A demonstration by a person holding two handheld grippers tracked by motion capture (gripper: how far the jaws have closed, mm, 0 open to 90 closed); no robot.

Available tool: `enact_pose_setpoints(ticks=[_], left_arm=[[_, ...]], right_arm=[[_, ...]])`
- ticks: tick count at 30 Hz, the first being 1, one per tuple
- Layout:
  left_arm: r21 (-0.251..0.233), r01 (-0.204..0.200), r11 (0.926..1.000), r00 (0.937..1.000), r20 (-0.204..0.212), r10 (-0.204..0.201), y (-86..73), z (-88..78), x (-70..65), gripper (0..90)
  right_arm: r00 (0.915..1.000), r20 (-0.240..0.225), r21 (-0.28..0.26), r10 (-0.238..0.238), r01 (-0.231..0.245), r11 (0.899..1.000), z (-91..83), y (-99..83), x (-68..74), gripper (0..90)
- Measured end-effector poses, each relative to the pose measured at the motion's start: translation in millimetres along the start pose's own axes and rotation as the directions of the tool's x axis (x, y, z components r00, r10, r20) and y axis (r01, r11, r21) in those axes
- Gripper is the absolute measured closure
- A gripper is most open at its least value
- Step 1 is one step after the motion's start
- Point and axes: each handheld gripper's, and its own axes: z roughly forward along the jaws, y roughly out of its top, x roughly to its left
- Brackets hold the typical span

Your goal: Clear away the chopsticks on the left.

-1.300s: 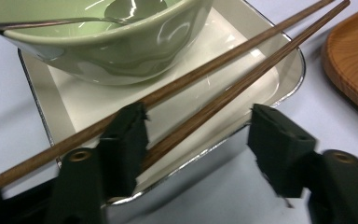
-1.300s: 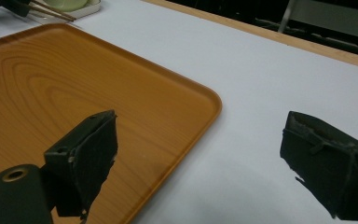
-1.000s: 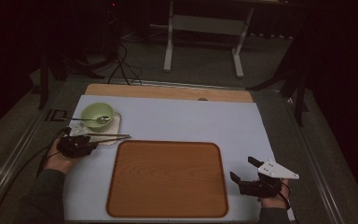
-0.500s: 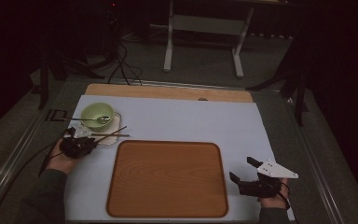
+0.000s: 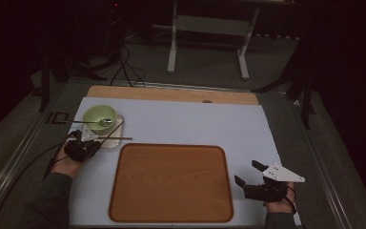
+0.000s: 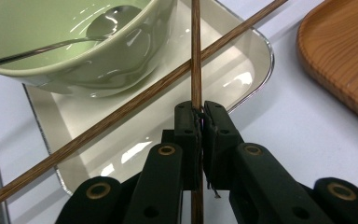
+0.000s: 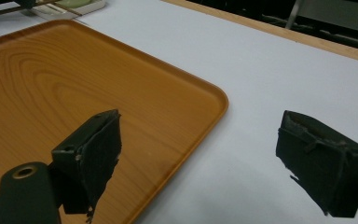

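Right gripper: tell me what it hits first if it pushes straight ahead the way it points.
Probably nothing soon: the right gripper, jaws open, points over bare white table cover, just past the wooden tray's corner. Farther on lies the table's wooden edge; depth is uncertain.

I note: chopstick (image 6: 196, 56) of striated brown wood; bowl (image 6: 98, 60) glossy pale-green glaze; spoon (image 6: 107, 23) polished metal; small tray (image 6: 242, 60) shiny, metal-rimmed; big tray (image 5: 171, 183) smooth matt woodgrain; table cover (image 5: 209, 124) matt white
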Motion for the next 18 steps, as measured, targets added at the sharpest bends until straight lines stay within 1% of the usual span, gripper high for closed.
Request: enact_pose_setpoints(ticks=[7, 13, 18], left_arm=[[-0.016, 0.022, 0.9996, 0.9994, 0.028, -0.021, 3.9, -1.8, -7.3, 85.8], [-0.036, 0.033, 0.9988, 0.9988, 0.039, -0.031, 8.9, -7.8, -14.5, 85.9], [-0.065, 0.067, 0.9956, 0.9965, 0.054, -0.064, 12.7, -15.7, -17.7, 85.9]], right_arm=[[1.0, 0.001, -0.002, 0.001, -0.001, 1.0, -0.2, 0.0, -0.1, 13.6], [1.0, 0.001, -0.002, 0.001, -0.001, 1.0, -0.3, 0.0, -0.2, 13.6], [1.0, 0.001, -0.005, 0.003, -0.003, 1.0, -0.4, 0.1, -0.2, 13.6]])
